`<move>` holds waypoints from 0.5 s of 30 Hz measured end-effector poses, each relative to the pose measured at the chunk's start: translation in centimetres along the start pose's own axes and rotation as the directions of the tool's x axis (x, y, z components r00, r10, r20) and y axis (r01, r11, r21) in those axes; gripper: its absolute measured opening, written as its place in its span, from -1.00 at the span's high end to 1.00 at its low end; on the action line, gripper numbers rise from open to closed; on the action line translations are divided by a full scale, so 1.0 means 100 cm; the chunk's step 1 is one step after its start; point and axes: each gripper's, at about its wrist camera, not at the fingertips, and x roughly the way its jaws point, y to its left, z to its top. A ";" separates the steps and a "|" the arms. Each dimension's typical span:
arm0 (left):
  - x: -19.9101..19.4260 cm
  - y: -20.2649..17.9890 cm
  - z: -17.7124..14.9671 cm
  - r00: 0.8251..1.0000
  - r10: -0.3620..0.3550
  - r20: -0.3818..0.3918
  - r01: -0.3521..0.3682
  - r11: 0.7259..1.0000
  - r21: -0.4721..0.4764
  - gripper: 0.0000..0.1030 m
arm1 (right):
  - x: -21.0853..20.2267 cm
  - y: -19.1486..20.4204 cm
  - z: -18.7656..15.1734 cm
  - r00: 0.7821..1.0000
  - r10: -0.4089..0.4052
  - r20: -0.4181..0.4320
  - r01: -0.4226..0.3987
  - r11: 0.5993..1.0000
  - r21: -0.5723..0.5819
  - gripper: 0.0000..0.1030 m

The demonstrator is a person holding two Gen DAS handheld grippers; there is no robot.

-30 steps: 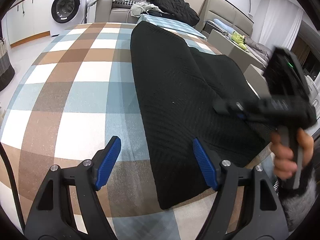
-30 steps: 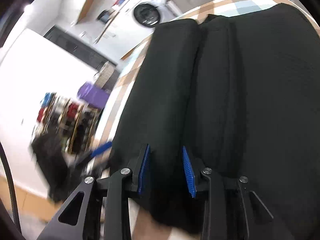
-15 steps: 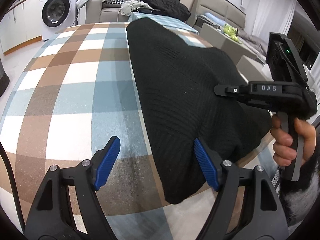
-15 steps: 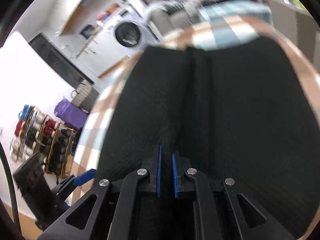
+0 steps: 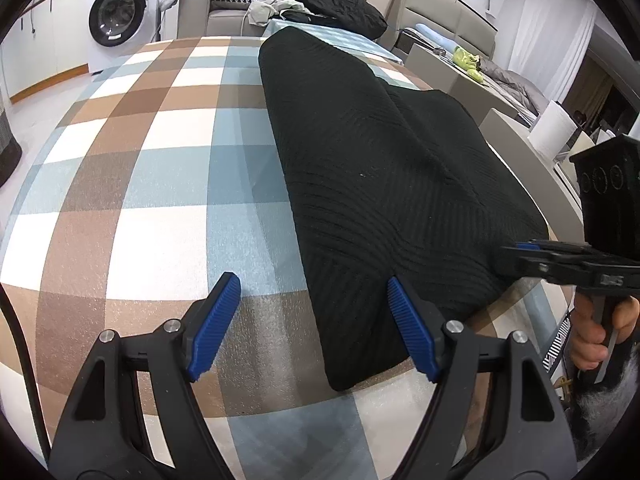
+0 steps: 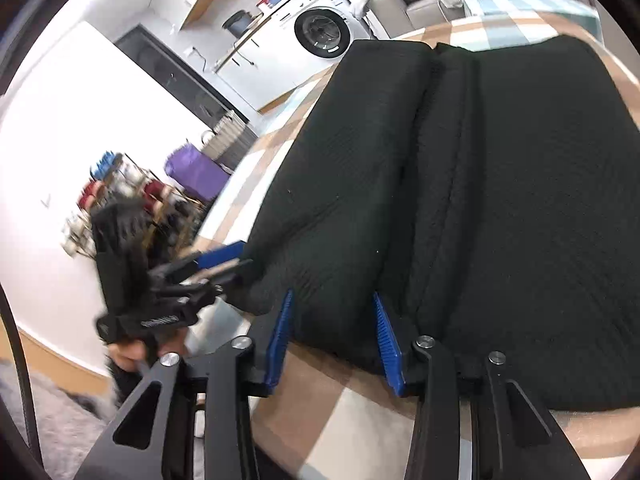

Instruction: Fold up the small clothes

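The left tool (image 5: 312, 328) tilts down over the checked tabletop (image 5: 160, 184), jaws wide and empty, straddling the near left corner of the black knit garment (image 5: 380, 184). The right tool (image 6: 332, 336), also angled down, has just been opening; its jaws stand narrowly apart around the garment's near edge, pads not pressing. The garment lies flat, folded lengthwise, its long axis running away from both tools.

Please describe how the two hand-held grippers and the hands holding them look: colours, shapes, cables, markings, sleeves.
Both the left gripper and the right gripper are black, with angular open-frame fingers, silver round bolts and ribbed blue pads. A black cable runs along the left edge of each view. The right gripper's body carries small pale lettering, unreadable. The hand on its handle wears a fuzzy grey-black sleeve.
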 end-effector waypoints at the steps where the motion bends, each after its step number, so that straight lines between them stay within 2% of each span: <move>1: -0.001 0.000 0.000 1.000 0.002 0.004 -0.002 1.000 0.006 -0.43 | 0.003 0.001 0.001 1.000 -0.005 0.001 0.005 1.000 -0.010 0.72; 2: -0.001 -0.001 -0.001 1.000 0.007 0.012 -0.007 1.000 0.014 -0.43 | 0.002 0.002 0.001 1.000 -0.003 0.009 0.003 1.000 -0.015 0.82; 4: -0.003 -0.004 -0.004 1.000 0.006 0.031 -0.007 0.999 0.044 -0.44 | -0.013 0.004 -0.001 0.999 0.010 0.041 -0.009 0.999 -0.038 0.85; 9: -0.009 -0.009 -0.010 0.998 0.025 0.054 -0.030 0.996 0.082 -0.44 | -0.031 -0.003 -0.010 0.995 -0.084 0.045 0.085 0.996 -0.022 0.87; 12: -0.011 -0.011 -0.013 0.998 0.026 0.061 -0.031 0.996 0.078 -0.44 | -0.034 -0.009 -0.012 0.993 -0.093 0.068 0.092 0.996 0.013 0.76; 15: -0.014 -0.019 -0.018 0.996 0.048 0.070 -0.056 0.992 0.115 -0.44 | -0.044 -0.004 -0.010 0.981 -0.163 0.104 0.166 0.986 -0.018 0.47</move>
